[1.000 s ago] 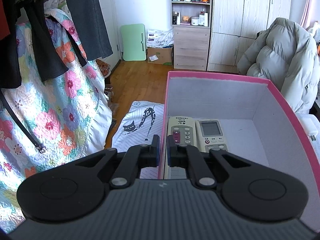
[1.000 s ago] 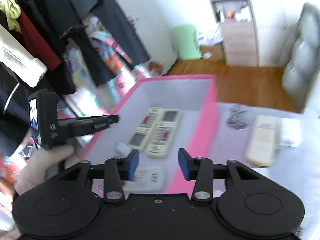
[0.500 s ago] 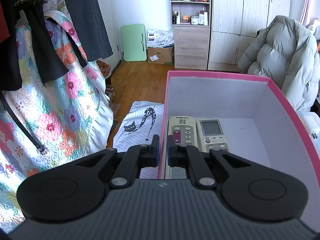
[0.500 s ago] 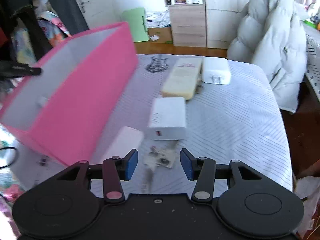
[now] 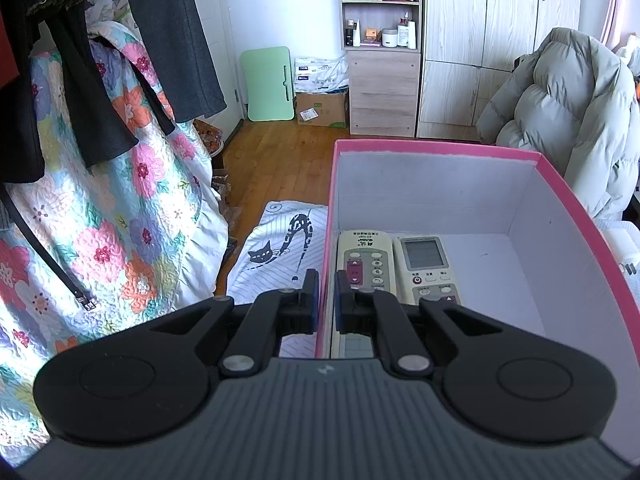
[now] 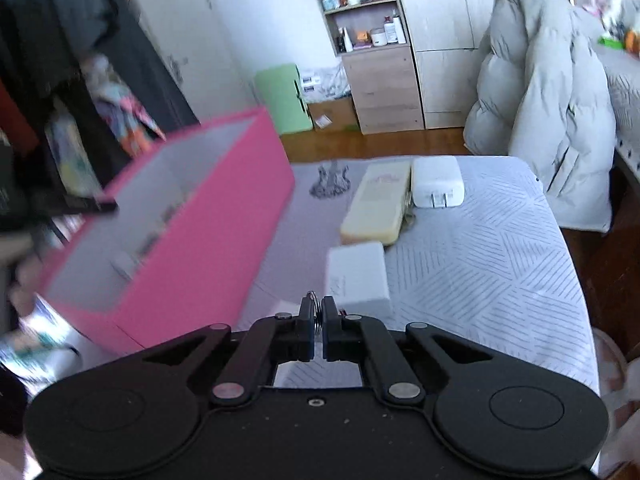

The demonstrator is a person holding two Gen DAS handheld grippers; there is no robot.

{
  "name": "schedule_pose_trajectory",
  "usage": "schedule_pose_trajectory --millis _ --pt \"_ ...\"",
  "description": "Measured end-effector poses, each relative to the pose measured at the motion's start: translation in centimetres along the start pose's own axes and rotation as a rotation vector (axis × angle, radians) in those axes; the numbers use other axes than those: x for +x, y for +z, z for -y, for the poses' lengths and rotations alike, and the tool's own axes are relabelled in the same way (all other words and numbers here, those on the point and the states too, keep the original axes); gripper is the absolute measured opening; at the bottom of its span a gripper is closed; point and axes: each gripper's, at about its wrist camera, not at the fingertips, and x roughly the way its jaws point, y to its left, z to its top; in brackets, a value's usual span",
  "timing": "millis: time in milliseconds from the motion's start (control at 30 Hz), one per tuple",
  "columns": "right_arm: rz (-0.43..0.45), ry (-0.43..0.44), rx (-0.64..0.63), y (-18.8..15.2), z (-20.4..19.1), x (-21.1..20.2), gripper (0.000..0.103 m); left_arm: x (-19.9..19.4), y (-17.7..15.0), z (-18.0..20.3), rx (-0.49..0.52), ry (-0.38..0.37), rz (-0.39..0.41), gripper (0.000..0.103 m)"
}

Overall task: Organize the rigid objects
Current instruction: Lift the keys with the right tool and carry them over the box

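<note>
A: What has just changed?

B: The right gripper (image 6: 316, 322) has been swung away from over the pink box (image 6: 208, 256) and lowered toward the striped cloth (image 6: 480, 264) on the tabletop. Its jaws, held apart half a second ago, have just been closed, and a small metal key ring (image 6: 315, 312) is now seen pinched between them. A bunch of keys was lying at that spot a moment earlier.

A: And the left gripper (image 5: 326, 296)?

B: Nothing has been altered there. Its jaws are clamped on the near side wall of the pink box (image 5: 325, 264), one finger outside and one inside, exactly as a second ago, so the box is kept steady.

A: What is meant for the task?

B: The keys are judged to have been picked up as the next item; they would presumably be carried to the box and dropped in.

A: What is shown by one view only?

B: Inside the box, two remote controls are seen from the left wrist, a cream one (image 5: 363, 262) beside a white one with a screen (image 5: 426, 266), with bare floor to their right. From the right wrist that interior is blurred. Only there, however, are the items still left on the cloth shown: a white adapter (image 6: 358, 276) just past the jaws, a cream remote (image 6: 378, 202) farther on, and a white plug charger (image 6: 437, 182) touching it.
</note>
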Motion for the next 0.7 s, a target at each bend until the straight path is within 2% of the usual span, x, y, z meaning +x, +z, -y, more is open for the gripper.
schedule_pose_trajectory --millis 233,433,533,700 --pt "0.082 0.065 0.001 1.6 -1.3 -2.1 0.006 0.0 0.0 0.0 0.0 0.0 0.0 0.007" --pt "0.154 0.173 -0.061 4.1 -4.7 -4.3 0.006 0.0 0.0 0.0 0.001 0.0 0.0 0.007" --pt "0.136 0.235 -0.086 5.5 -6.9 -4.2 0.006 0.0 -0.1 0.2 0.0 0.0 0.0 0.007" --pt "0.02 0.298 -0.077 7.4 -9.7 -2.2 0.006 0.0 -0.1 0.2 0.002 0.001 -0.003 0.007"
